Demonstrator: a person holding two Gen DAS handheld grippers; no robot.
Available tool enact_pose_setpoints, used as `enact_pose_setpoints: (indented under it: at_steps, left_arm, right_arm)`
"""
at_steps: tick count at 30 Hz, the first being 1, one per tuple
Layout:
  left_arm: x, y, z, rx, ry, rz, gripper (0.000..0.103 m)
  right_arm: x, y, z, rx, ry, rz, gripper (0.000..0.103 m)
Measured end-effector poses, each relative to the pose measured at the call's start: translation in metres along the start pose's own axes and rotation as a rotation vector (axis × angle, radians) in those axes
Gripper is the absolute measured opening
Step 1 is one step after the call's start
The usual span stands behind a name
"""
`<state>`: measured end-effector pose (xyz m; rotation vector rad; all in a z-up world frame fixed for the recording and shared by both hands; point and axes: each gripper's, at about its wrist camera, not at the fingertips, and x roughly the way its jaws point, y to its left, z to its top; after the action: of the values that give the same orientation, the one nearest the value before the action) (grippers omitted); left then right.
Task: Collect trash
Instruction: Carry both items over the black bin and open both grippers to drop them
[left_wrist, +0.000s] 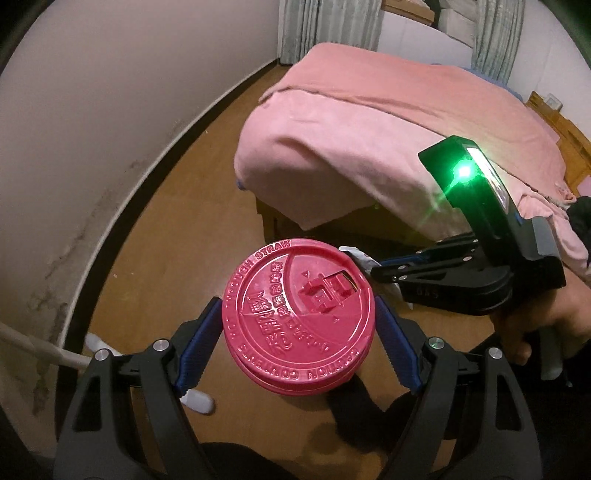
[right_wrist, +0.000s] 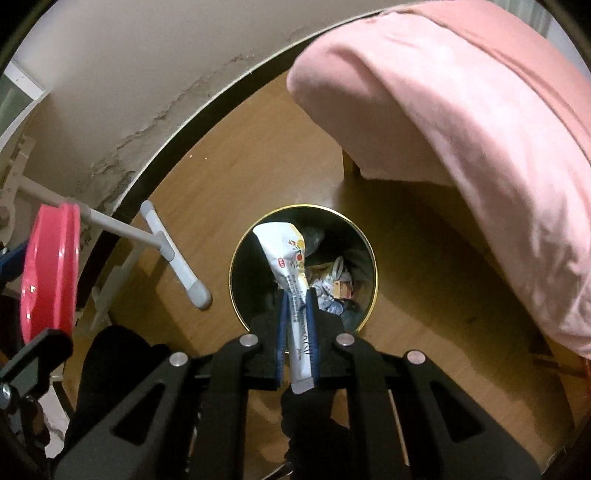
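My left gripper (left_wrist: 299, 325) is shut on a red plastic cup lid (left_wrist: 299, 317), held flat above the wooden floor; the lid also shows edge-on at the left of the right wrist view (right_wrist: 48, 273). My right gripper (right_wrist: 297, 295) is shut on a white crumpled wrapper (right_wrist: 286, 258) and holds it right above the open mouth of a round black bin with a gold rim (right_wrist: 375, 266). The bin holds several pieces of trash. In the left wrist view the right gripper (left_wrist: 384, 273) is to the right of the lid, with a bit of the wrapper (left_wrist: 364, 258) showing.
A bed with a pink cover (left_wrist: 388, 122) stands to the right of the bin (right_wrist: 480, 129). A white wall with a dark baseboard (right_wrist: 155, 155) runs on the left. A grey and white rack foot (right_wrist: 173, 254) rests on the floor left of the bin.
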<state>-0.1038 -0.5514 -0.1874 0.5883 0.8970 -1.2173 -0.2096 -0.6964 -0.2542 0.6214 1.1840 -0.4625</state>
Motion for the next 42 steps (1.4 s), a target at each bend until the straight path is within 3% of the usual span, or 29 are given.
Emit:
enact_pose_setpoints:
  at_steps: [8,10,12,28,31,33,42]
  left_arm:
    - [0.036,0.005,-0.005,-0.018,0.053,0.003,0.079]
    - [0.039,0.004,-0.005,-0.018,0.059,0.007,0.079]
    - [0.043,0.004,-0.005,-0.021,0.063,0.003,0.079]
    - [0.064,-0.006,0.003,-0.036,0.068,-0.035,0.081]
    - [0.067,-0.009,0.009,-0.042,0.075,-0.045,0.087]
    - [0.065,-0.011,0.012,-0.043,0.071,-0.048,0.092]
    - [0.032,-0.018,0.015,-0.006,0.037,-0.025,0.092]
  right_arm:
    - [0.016,-0.002,-0.002,0.014,0.006,0.016,0.011]
    - [0.018,-0.004,-0.002,0.019,0.010,0.023,0.022]
    - [0.015,-0.006,-0.003,0.027,-0.006,0.014,0.066]
    - [0.003,-0.051,-0.008,0.172,-0.080,0.001,0.067]
    - [-0.001,-0.058,-0.009,0.206,-0.099,-0.001,0.067]
    - [-0.001,-0.062,-0.010,0.222,-0.100,0.001,0.067]
    - [-0.003,-0.055,-0.011,0.217,-0.112,-0.012,0.067]
